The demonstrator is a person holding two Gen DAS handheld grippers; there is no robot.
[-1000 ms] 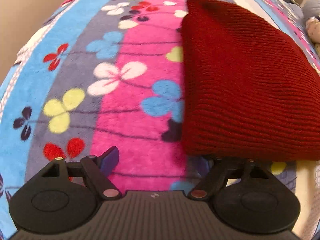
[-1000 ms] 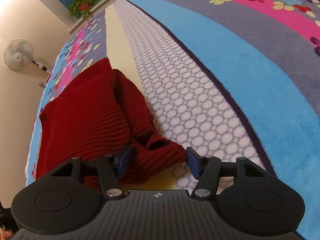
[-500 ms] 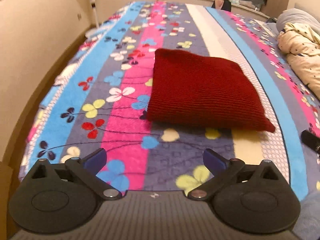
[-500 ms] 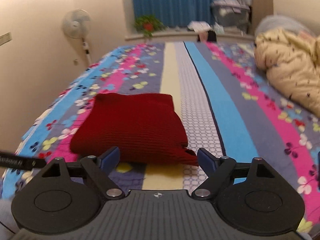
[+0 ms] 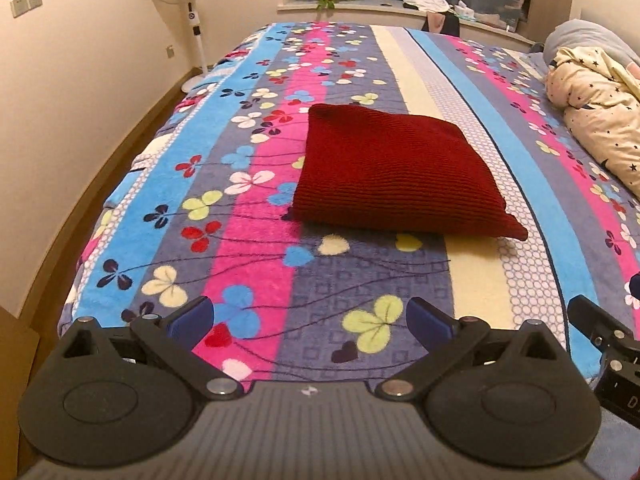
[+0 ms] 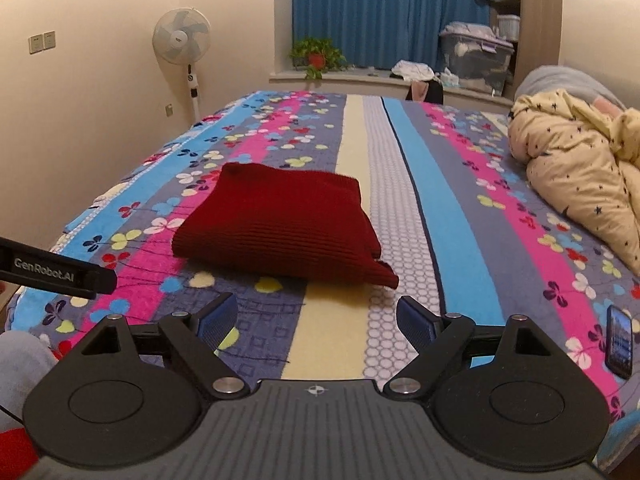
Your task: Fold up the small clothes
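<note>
A dark red knitted garment (image 5: 396, 172) lies folded into a thick rectangle on the striped, clover-patterned blanket (image 5: 248, 240), flat and untouched. My left gripper (image 5: 310, 316) hangs open above the blanket well short of the garment's near edge, with nothing between its fingers. In the right wrist view the same red garment (image 6: 280, 224) sits ahead and a little left of my right gripper (image 6: 316, 316), which is also open with nothing in it. The two grippers are side by side: part of the right one (image 5: 600, 328) shows at the left view's edge, and the left one (image 6: 60, 276) at the right view's edge.
A crumpled cream quilt with stars (image 6: 580, 184) fills the bed's right side. A phone (image 6: 619, 340) lies on the blanket near the right. A standing fan (image 6: 182, 40) and the wall border the bed's left edge. A plant (image 6: 316, 56) sits on the sill beyond.
Both grippers drew back and up from the garment and their jaws spread wide. The right one, which had the garment's corner between its fingers, let go. The garment stays folded.
</note>
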